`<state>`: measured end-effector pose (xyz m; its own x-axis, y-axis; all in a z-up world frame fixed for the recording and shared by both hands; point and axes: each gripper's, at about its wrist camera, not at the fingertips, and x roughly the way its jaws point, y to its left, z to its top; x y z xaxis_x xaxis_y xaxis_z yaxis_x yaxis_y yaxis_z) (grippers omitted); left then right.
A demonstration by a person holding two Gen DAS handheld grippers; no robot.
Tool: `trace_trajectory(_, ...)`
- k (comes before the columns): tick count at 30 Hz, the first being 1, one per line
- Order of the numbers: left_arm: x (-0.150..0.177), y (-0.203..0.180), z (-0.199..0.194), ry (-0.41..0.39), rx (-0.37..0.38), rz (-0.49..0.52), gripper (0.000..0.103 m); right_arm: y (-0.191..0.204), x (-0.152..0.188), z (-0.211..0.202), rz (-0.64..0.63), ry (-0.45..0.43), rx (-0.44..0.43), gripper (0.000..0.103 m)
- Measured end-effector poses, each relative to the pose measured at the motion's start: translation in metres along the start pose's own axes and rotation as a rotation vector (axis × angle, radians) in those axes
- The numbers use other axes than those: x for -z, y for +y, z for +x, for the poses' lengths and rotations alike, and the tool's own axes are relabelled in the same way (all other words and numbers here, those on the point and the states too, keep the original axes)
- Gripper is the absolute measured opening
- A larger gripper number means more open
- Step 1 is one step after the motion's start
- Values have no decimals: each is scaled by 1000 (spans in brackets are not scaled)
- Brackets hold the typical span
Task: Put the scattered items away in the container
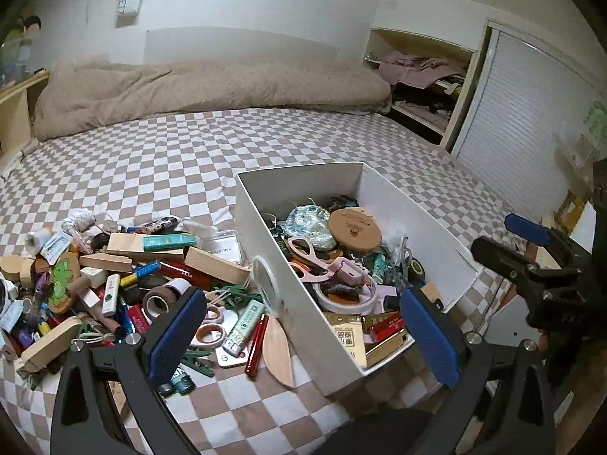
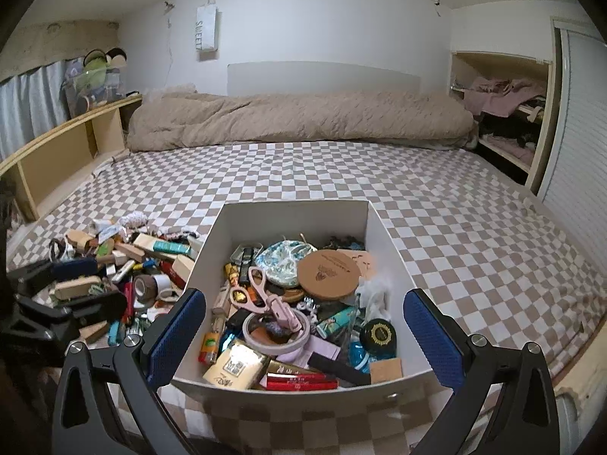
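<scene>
A white box [image 1: 265, 227] [image 2: 383, 235] sits on the checkered bed, partly filled with small items: pink scissors [image 2: 256, 290], a round wooden lid [image 2: 328, 273], tape [image 2: 273, 331]. A heap of scattered items [image 1: 114, 276] [image 2: 125, 276] lies left of it: wooden blocks, tape rolls, pens, scissors. My left gripper [image 1: 303, 337] is open and empty, straddling the box's near left wall. My right gripper [image 2: 305, 341] is open and empty above the box's front edge. The right gripper also shows in the left wrist view [image 1: 531, 242], and the left gripper in the right wrist view [image 2: 76, 284].
A beige duvet [image 2: 296, 117] lies along the far side of the bed. A wooden shelf [image 2: 57, 151] runs along the left. An open closet [image 2: 504, 113] with clothes and a sliding door stand at the right. The bed's edge is close at the right.
</scene>
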<state>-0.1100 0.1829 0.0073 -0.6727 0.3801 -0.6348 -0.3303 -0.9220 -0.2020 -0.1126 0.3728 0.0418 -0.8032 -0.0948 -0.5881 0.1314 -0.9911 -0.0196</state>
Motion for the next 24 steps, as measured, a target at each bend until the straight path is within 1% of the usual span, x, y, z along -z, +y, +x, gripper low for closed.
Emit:
trace_trajectory(4,5,2,-6,-11,0,21,103,7,9,-2,-2,4,-9,103)
trace_trajectory(11,11,9,-16,-18,-5,26,103,19,23,-14,-20,-8,2,103)
trace_trajectory(15,19,9,-26,-38,-15,56,103,23,28,-17,-20,-6,13,103)
trace_trajectory(21,31,10,-34,-46,-3,89,103,27,37,-18,-19,3,13,103)
trace_trajectory(24,34,12,-38,-48,11,80,103,30,39,-20,-17,3,16,103)
